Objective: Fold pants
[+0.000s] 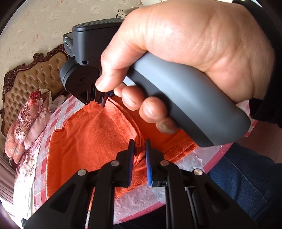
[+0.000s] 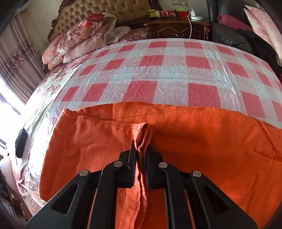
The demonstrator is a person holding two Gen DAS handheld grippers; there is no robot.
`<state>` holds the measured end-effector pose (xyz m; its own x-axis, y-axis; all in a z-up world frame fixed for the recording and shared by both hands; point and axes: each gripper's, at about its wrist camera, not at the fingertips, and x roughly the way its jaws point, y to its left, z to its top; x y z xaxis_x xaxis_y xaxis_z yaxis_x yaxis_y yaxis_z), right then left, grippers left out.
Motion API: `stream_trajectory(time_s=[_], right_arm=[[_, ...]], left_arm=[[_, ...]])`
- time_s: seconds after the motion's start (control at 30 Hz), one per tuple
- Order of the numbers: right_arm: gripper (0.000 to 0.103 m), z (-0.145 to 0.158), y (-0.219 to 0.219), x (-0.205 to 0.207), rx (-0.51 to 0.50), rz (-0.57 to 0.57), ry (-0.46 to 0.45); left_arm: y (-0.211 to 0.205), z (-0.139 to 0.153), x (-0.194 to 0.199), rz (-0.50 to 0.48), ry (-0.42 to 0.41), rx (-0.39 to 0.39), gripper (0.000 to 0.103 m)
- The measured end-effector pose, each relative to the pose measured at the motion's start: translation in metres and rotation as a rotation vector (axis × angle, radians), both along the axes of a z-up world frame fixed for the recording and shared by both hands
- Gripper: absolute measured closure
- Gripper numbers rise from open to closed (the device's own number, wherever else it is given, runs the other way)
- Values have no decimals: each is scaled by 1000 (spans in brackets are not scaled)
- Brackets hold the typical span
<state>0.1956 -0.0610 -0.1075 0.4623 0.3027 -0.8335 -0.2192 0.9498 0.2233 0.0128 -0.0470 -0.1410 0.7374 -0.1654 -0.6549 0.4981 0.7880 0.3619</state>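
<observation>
The orange pants (image 2: pixel 202 141) lie spread on the checked bed cover, near its front edge; they also show in the left wrist view (image 1: pixel 91 137). My right gripper (image 2: pixel 141 149) is shut on a pinched ridge of the orange cloth, which bunches up between its fingers. My left gripper (image 1: pixel 139 146) has its jaws narrowly apart around a fold of the pants near the waistband, with cloth bunched between the pads. In the left wrist view the person's hand holding the right gripper's grey handle (image 1: pixel 185 98) fills the upper right, just above the pants.
The red-and-white checked cover (image 2: pixel 176 70) stretches beyond the pants. Folded floral quilts (image 2: pixel 79 38) lie at the tufted headboard (image 2: pixel 105 10). A wooden nightstand (image 2: pixel 176 28) with small items stands behind. A dark object (image 2: pixel 21 142) lies at the bed's left edge. The person's jeans (image 1: pixel 246 176) are at the right.
</observation>
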Motion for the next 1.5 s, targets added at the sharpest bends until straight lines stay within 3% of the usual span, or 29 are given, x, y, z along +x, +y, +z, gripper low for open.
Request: stream_trajectory(time_s=[0.13, 0.3, 0.33, 0.4, 0.43, 0.5, 0.57, 0.63, 0.7, 0.73, 0.8, 0.87, 1.0, 1.17, 1.3, 1.37, 1.43, 1.5], right_arm=[[95, 0, -5, -1, 6, -26, -3], [95, -8, -3, 2, -34, -10, 14], [94, -8, -3, 1, -36, -10, 6], [85, -3, -4, -2, -53, -29, -11], [80, 1, -6, -4, -69, -47, -27], [76, 16, -11, -14, -120, -99, -80], [62, 32, -15, -29, -135, -135, -118], [52, 44, -7, -50, -106, -110, -149], [49, 45, 10, -62, -86, -56, -154], [49, 43, 20, -66, -87, -27, -154], [49, 31, 41, -71, -131, 18, -146], [49, 16, 48, -70, -182, 15, -117], [49, -8, 45, -67, -240, 5, -54], [40, -10, 47, -76, -287, 27, -95], [31, -13, 38, -72, -263, -3, -80], [25, -14, 33, -70, -245, -14, -64], [25, -14, 32, -68, -240, -16, -58], [25, -15, 32, -68, -253, -10, -69]], left_arm=[[-2, 4, -1, -3, -29, -12, 91], [-1, -2, 3, -3, 16, -31, 86], [1, 2, 3, -8, 23, -52, 82], [13, 14, 0, -2, 29, -114, 62], [25, 23, -3, 17, 31, -159, 54], [54, 41, -11, 79, 0, -213, 54], [91, 55, -12, 182, -24, -276, 52], [135, 60, 0, 320, 7, -348, 50], [167, 58, 14, 456, 13, -328, 54], [182, 55, 21, 499, 38, -345, 70], [202, 51, 33, 493, 97, -436, 81], [204, 43, 44, 479, 113, -431, 98], [203, 12, 61, 427, 207, -412, 99], [215, 5, 65, 493, 166, -354, 100], [200, 24, 60, 386, 129, -387, 100], [188, 18, 62, 340, 167, -357, 99], [189, 4, 68, 363, 210, -348, 99], [199, 2, 71, 398, 202, -367, 100]])
